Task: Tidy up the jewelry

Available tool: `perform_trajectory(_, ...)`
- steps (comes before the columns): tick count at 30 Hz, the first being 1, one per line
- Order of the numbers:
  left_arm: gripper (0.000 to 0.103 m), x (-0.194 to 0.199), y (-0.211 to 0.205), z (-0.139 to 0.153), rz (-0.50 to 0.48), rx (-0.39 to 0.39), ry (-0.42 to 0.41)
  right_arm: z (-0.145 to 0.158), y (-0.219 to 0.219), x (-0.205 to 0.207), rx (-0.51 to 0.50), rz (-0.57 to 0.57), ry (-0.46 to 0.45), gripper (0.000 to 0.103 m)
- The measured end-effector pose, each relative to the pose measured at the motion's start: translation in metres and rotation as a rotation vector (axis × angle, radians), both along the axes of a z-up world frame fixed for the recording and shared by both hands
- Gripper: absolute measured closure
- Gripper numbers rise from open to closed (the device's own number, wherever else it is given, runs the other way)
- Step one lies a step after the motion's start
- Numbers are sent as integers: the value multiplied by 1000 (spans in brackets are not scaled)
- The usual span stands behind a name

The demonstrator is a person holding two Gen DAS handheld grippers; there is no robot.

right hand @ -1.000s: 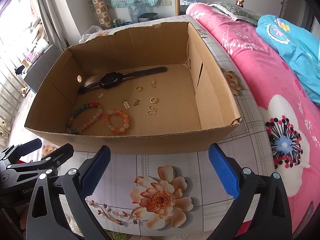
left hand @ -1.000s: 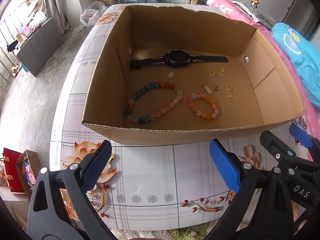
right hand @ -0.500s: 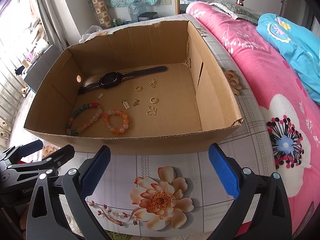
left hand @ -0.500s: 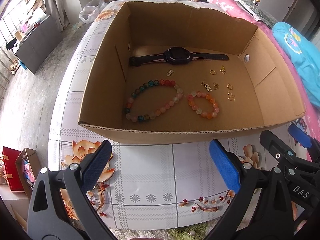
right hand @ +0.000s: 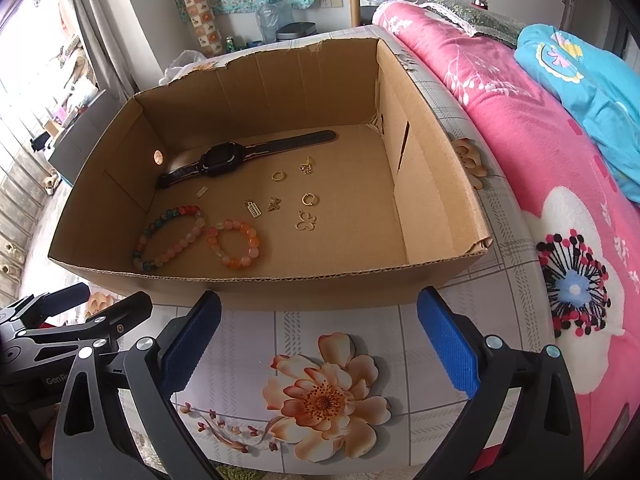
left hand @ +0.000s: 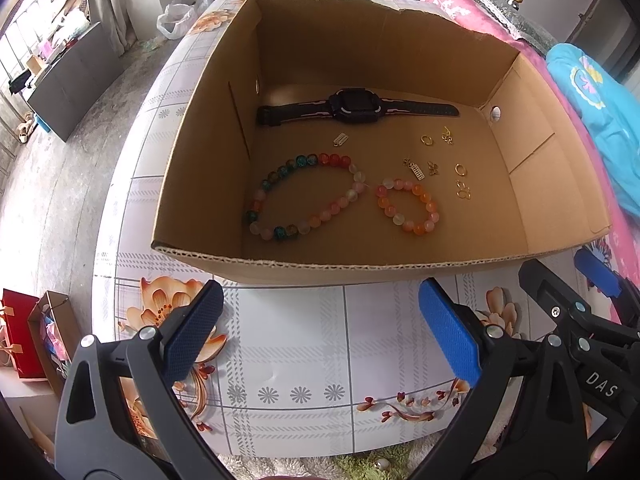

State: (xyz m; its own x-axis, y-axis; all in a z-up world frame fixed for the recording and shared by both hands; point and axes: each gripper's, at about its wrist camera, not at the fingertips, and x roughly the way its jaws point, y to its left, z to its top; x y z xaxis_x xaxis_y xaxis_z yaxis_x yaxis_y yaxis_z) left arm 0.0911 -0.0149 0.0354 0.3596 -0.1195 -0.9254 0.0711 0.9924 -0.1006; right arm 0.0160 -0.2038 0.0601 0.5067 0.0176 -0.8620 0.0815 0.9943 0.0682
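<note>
An open cardboard box (left hand: 320,270) (right hand: 280,292) stands on a floral tablecloth. Inside lie a black watch (left hand: 354,106) (right hand: 220,158), a long multicolour bead bracelet (left hand: 304,196) (right hand: 170,236), a small orange-pink bead bracelet (left hand: 408,212) (right hand: 234,242), and several small gold rings and charms (left hand: 460,178) (right hand: 306,208). My left gripper (left hand: 320,334) is open and empty, in front of the box's near wall. My right gripper (right hand: 318,338) is open and empty, beside it to the right; it also shows in the left wrist view (left hand: 572,304).
The tablecloth (right hand: 320,396) covers the surface in front of the box. A pink floral blanket (right hand: 540,152) and blue cloth (right hand: 580,72) lie to the right. Bags (left hand: 32,332) stand on the floor at the left, below the table edge.
Both grippers have moved slightly forward and up, so the box floor shows more fully. Nothing in the box has moved. Both grippers stay open.
</note>
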Motion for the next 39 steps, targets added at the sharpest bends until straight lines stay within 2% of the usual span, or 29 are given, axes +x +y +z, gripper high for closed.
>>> perform_trajectory(39, 9, -3, 1, 0, -10, -1, 0, 4, -3, -7, 4, -6, -5, 7)
